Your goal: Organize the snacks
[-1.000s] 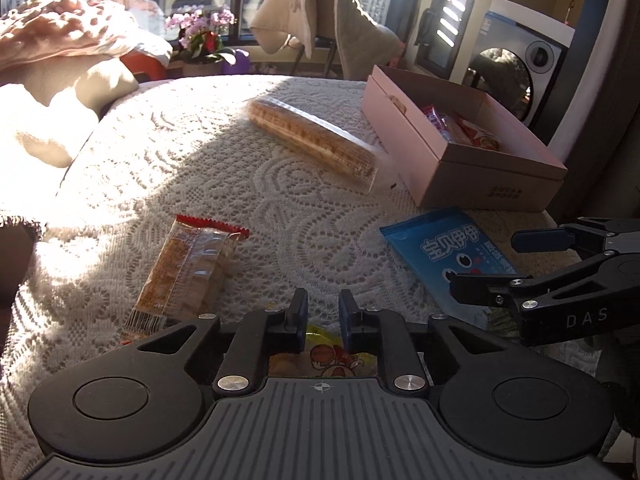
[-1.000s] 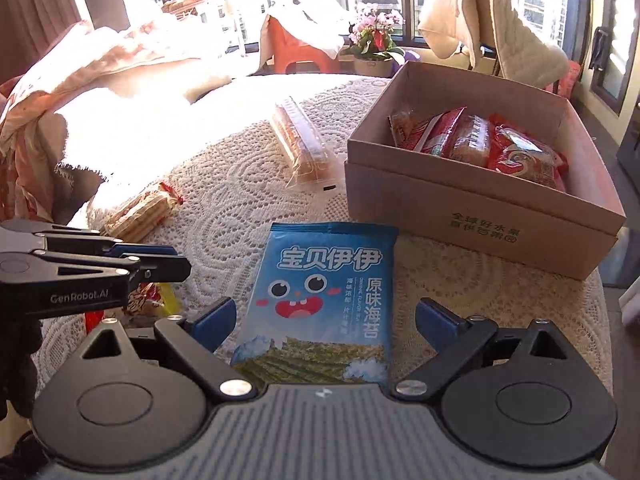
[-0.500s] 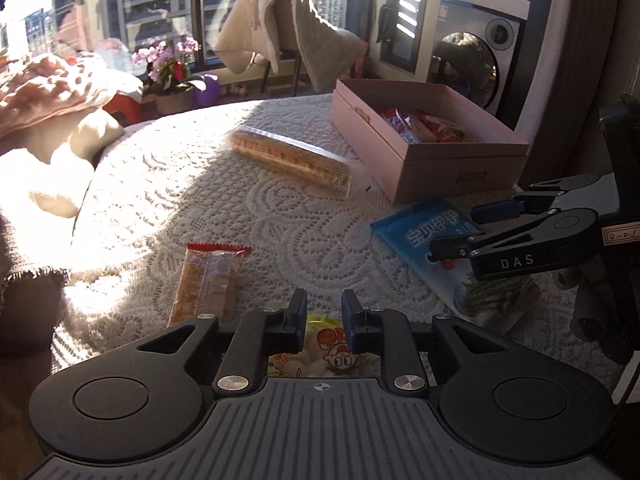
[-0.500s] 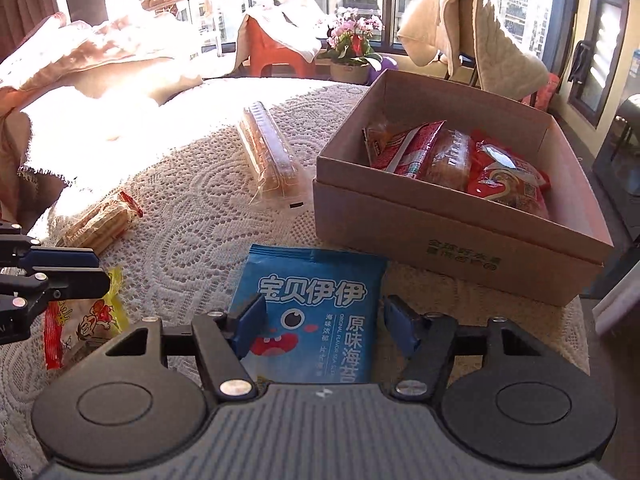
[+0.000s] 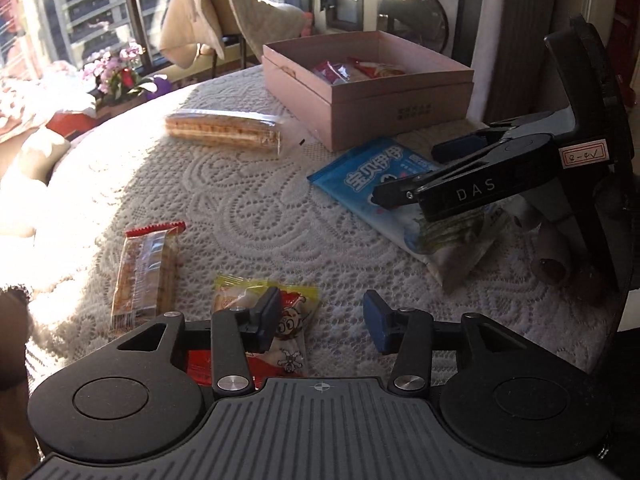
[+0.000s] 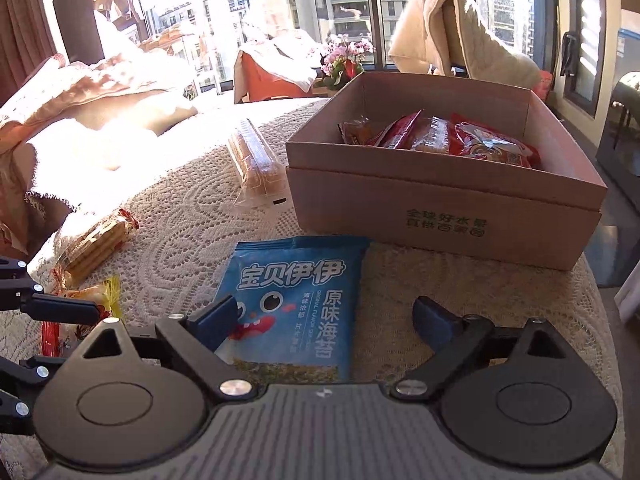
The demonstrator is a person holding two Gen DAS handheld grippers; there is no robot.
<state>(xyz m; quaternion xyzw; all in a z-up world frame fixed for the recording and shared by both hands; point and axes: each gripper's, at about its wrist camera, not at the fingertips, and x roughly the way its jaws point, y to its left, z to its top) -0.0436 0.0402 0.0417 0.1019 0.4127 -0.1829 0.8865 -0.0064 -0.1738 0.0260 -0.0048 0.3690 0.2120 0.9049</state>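
Observation:
A yellow and red snack packet (image 5: 292, 320) lies on the lace tablecloth under my left gripper (image 5: 322, 320). Its jaws are opening; the left fingertip overlaps the packet and no pad presses it. My right gripper (image 6: 326, 312) hangs low over a blue seaweed packet (image 6: 296, 304), its jaws opening wide with the packet between them, not pinched. The left wrist view shows the right gripper (image 5: 416, 172) above the blue seaweed packet (image 5: 368, 184). The left gripper (image 6: 44, 336) shows at the left edge of the right wrist view. A pink cardboard box (image 6: 440, 208) holds several red packets.
A long clear pack of wafers (image 5: 224, 130) lies left of the pink cardboard box (image 5: 400, 92). A cracker packet with a red edge (image 5: 146, 268) lies near the table's left side. Behind are potted flowers (image 5: 120, 76), a draped chair and a washing machine (image 5: 416, 12).
The left jaws, nearly shut before, now stand apart over the yellow packet, and that view has turned right. The right jaws narrowed over the blue packet, then spread again.

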